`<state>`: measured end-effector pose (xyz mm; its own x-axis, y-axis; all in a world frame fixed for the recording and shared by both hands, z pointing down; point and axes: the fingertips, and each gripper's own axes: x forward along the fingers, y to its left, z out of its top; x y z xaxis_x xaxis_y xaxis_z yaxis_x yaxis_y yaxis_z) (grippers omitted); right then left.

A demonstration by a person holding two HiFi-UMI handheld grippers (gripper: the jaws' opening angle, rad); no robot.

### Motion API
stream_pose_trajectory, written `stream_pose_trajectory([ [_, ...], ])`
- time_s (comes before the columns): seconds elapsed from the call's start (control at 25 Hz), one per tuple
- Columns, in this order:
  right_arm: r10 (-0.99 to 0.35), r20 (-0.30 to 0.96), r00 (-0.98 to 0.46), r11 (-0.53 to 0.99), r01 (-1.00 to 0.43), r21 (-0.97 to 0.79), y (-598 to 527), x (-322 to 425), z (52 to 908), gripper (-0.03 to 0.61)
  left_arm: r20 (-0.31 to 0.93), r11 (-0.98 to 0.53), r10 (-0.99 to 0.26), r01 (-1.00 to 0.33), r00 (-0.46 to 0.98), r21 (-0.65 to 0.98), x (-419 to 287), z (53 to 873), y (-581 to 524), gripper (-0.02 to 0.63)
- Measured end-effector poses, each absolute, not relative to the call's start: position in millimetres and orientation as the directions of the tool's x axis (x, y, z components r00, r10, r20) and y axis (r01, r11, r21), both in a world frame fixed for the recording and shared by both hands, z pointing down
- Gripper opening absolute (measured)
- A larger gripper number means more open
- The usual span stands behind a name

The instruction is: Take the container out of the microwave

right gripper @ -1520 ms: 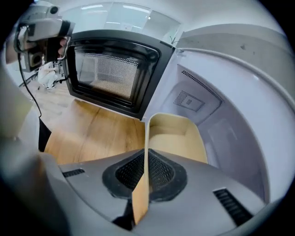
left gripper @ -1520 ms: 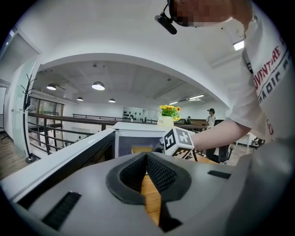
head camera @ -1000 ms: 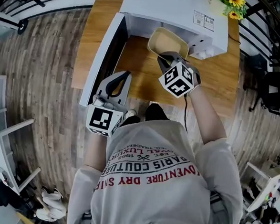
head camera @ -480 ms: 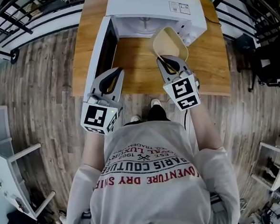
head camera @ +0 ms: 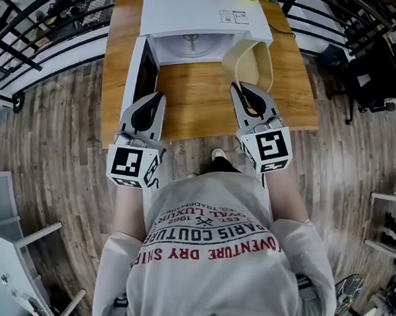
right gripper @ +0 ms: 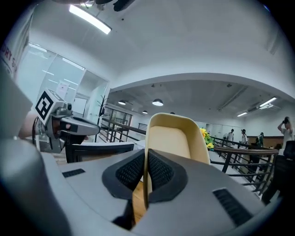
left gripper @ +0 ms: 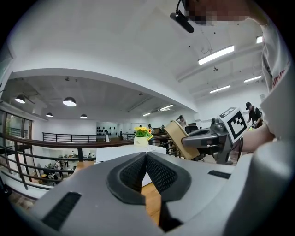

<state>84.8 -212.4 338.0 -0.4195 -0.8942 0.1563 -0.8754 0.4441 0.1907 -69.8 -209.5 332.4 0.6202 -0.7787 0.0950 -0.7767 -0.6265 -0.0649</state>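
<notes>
Wooden surface [head camera: 195,103] fronts the open microwave [head camera: 195,12]; the container is held clear of it.
Left tool [head camera: 155,98] is closed on nothing. Right tool [head camera: 242,89] clamps the near rim of the beige container [head camera: 251,62], tipped on edge, long axis running straight ahead. The microwave labels [head camera: 233,16] are unreadable; the shirt [head camera: 211,256] reads "PARIS COUTURE".

The door [head camera: 138,72] stands swung out along the table's [head camera: 195,103] left side, walling that flank (the left gripper [head camera: 155,98] hovers just beside it). The microwave's [head camera: 195,12] mouth gapes open. Bare wood lies before it, and the container [head camera: 251,62], held aloft, crowds the right.
</notes>
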Motion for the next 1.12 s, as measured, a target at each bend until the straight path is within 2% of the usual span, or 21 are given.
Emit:
stream_pose_trajectory([
  [0.36,-0.927,0.073,-0.368,0.375,-0.915,0.151,-211,101,327,0.032,0.087,-0.635,-0.772,-0.768,0.629,-0.082,-64,324,-212,0.017],
  [1.12,-0.914,0.076,-0.398,0.405,-0.906,0.121,-229,102,336,0.031,0.108,-0.612,-0.79,-0.787,0.603,-0.078,-62,327,-223,0.017],
])
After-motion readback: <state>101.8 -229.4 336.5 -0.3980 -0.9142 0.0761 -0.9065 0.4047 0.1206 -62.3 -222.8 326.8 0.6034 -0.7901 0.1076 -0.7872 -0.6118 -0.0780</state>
